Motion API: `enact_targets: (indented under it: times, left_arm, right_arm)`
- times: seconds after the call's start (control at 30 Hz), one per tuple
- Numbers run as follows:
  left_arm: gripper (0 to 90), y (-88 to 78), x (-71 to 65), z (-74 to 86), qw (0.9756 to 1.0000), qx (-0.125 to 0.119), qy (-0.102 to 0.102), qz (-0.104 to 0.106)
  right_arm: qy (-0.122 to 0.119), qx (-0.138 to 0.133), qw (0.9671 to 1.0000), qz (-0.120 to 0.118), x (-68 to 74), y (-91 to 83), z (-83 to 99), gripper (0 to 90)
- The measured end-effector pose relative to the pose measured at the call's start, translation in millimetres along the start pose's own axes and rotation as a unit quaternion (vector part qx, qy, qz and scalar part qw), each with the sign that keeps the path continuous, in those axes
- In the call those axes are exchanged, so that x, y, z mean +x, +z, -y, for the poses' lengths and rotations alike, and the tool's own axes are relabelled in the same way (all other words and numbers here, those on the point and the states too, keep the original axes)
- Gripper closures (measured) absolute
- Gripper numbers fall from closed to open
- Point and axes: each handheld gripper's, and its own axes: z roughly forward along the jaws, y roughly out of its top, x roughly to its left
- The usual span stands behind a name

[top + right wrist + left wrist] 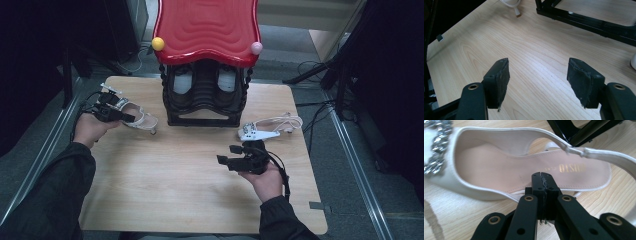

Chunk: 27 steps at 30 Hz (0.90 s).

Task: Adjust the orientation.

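The left gripper (541, 176) has its jaws pressed together, apparently pinching the near edge of the white slingback shoe (506, 167) at the desk's (190, 170) left. The right gripper (539, 75) hovers agape, holding nothing.

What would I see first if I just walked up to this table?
The big wavy red roof on the black rack at the back of the wooden table, with a yellow ball and a pink ball on its corners. Next, two pale shoes: the sparkly-buckled one at the left claw, which is shut on its edge, and another shoe beyond the open right claw.
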Motion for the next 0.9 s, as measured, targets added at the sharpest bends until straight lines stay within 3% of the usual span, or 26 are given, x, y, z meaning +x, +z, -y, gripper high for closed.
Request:
enact_targets:
  times: [0.43,0.53,0.73,0.9]
  left_arm:
    - [89.9,-5.5,15.2,4.7,0.9995,0.001,-0.024,-0.019]
    - [89.8,-7.2,17.4,3.5,0.9994,0.005,-0.021,-0.026]
    - [87.6,-7.8,16.0,1.9,0.9992,-0.003,-0.027,-0.028]
    - [78.6,-16.0,9.2,2.2,0.9988,-0.022,-0.026,-0.035]
  right_arm:
    - [0.004,0.001,1.0000,0.006,0.3,-1.6,2.4,35.3]
    - [0.005,0.002,1.0000,0.008,0.1,-2.1,3.2,35.3]
    - [0.009,0.002,0.9999,0.011,-0.7,-3.9,4.9,35.2]
    - [0.009,0.000,0.9999,0.010,-0.6,-3.3,4.6,35.2]
